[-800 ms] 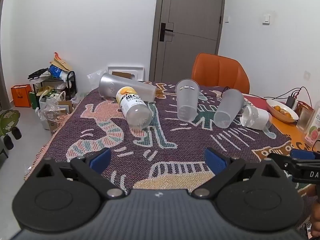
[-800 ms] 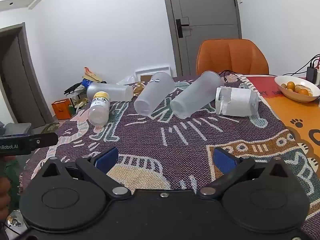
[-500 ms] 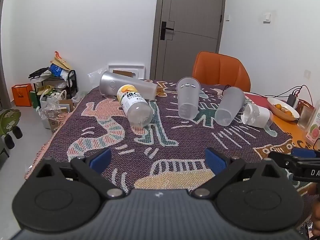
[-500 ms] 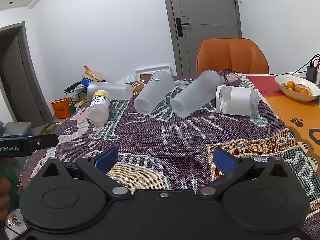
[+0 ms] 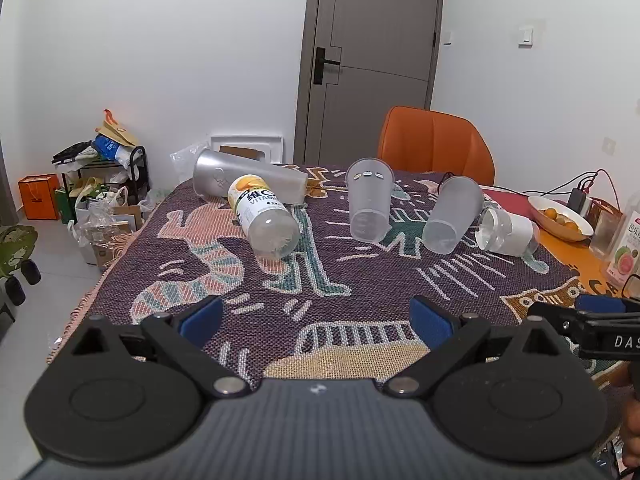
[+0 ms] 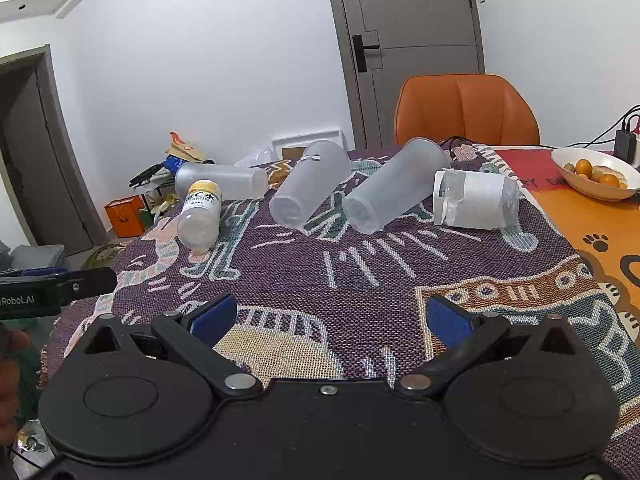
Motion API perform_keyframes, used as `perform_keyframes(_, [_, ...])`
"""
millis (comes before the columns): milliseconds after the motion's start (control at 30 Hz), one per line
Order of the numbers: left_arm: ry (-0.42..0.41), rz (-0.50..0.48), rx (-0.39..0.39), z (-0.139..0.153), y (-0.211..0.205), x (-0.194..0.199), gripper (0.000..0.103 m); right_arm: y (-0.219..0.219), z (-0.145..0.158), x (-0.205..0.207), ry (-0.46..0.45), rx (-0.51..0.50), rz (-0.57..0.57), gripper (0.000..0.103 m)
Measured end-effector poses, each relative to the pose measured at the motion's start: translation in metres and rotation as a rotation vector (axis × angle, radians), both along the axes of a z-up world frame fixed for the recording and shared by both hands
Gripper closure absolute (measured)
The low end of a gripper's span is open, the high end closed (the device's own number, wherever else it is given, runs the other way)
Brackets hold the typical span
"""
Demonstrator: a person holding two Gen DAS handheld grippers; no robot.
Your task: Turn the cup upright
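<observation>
Several containers lie on their sides on the patterned cloth [image 5: 320, 292]. Two frosted plastic cups lie side by side mid-table, one in the middle [image 5: 369, 204] [image 6: 307, 189] and one to its right [image 5: 454, 214] [image 6: 394, 196]. A white-wrapped cup [image 5: 508, 230] [image 6: 476, 199] lies furthest right. A yellow-capped vitamin bottle [image 5: 264, 216] [image 6: 201, 213] and a long grey tumbler [image 5: 248, 180] [image 6: 220, 180] lie at the left. My left gripper [image 5: 316, 318] is open and empty near the table's front edge. My right gripper [image 6: 330, 316] is open and empty, also short of the cups.
An orange chair [image 5: 436, 144] stands behind the table. A white bowl of small oranges [image 6: 594, 174] and a juice bottle [image 5: 626, 248] sit on the orange mat at the right. Bags and boxes clutter the floor at the left [image 5: 100, 204].
Both grippers have shifted very slightly; the view of the table has barely changed. Nothing on the table has moved.
</observation>
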State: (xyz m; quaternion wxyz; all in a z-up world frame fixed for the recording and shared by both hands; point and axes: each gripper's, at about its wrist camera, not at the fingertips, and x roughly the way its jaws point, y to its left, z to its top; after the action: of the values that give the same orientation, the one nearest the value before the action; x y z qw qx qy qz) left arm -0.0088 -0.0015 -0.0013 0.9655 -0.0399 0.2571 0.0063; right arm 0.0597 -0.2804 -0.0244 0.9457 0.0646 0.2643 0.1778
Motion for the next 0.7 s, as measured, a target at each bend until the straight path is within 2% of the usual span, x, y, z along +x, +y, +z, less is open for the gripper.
perform_keyframes(700, [0.003,0.01,0.008,0.006,0.0017,0.0024,0.004,0.0028,0.0048,0.0032,0.002,0.002,0.009,0.0])
